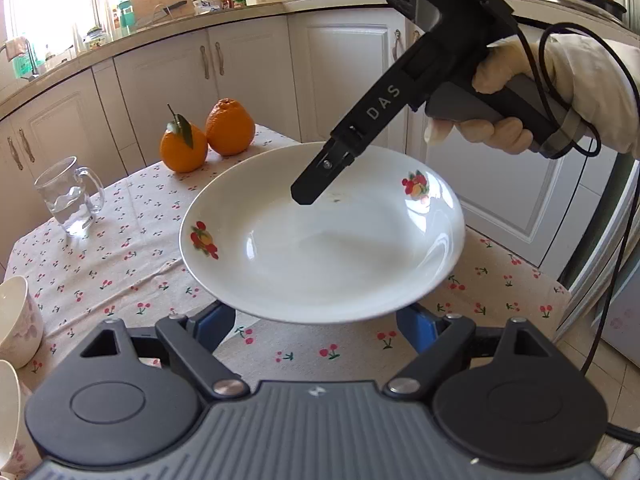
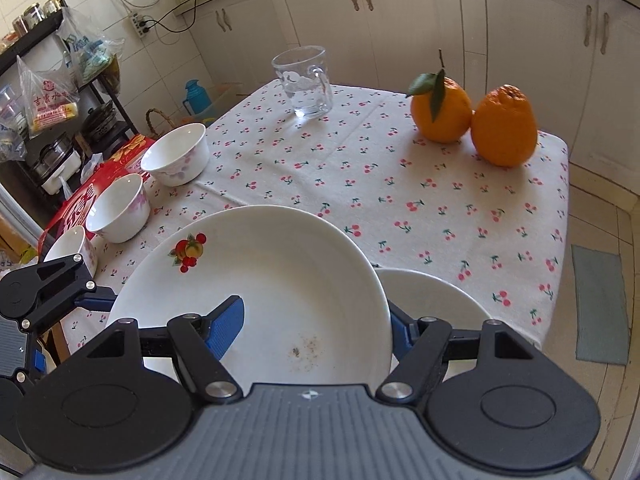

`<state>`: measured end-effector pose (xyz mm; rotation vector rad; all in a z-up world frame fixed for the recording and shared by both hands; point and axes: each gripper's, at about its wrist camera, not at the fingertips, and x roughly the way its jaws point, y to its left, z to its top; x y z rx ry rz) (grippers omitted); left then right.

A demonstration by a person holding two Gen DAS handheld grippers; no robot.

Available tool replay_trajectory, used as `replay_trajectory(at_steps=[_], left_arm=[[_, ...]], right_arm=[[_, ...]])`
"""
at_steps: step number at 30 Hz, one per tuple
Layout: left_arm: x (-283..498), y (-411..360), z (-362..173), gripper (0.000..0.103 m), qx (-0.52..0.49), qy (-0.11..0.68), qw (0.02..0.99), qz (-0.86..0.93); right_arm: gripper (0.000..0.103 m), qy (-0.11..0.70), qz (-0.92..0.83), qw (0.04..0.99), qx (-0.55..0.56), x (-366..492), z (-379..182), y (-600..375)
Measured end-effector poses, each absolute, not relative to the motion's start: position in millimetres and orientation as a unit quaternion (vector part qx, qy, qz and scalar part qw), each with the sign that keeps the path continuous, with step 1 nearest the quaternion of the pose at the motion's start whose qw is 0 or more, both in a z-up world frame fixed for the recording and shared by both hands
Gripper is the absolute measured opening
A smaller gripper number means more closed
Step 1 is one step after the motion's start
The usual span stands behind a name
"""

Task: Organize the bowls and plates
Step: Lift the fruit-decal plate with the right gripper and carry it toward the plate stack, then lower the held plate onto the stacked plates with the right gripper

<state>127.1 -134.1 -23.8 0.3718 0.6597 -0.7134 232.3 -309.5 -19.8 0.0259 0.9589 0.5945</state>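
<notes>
With my right gripper (image 2: 312,332) clamped across the rim of the glazed plate (image 2: 280,272) and my left gripper (image 1: 316,332) wide beneath it, I judge it rigid, slippery and breakable.

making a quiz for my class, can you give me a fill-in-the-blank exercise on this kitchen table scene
1. The white plate with fruit decals is gripped at its rim by the ____ gripper.
2. Behind the clear glass mug side of the cherry-print tablecloth, ____ oranges stand touching each other.
3. The small white bowls with pink flowers number ____ along the table edge.
4. The crumbs lie on the ____.

Missing words: right; two; three; plate
</notes>
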Motion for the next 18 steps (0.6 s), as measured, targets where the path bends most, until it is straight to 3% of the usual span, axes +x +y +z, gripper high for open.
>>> replay_trajectory(at_steps=[18], left_arm=[[130.1,-164.8,-34.6,0.087,0.197,0.324,0.851,-0.364]], right_arm=[[0.078,0.456,0.25,0.853,0.055,216.9,-42.0,-353.1]])
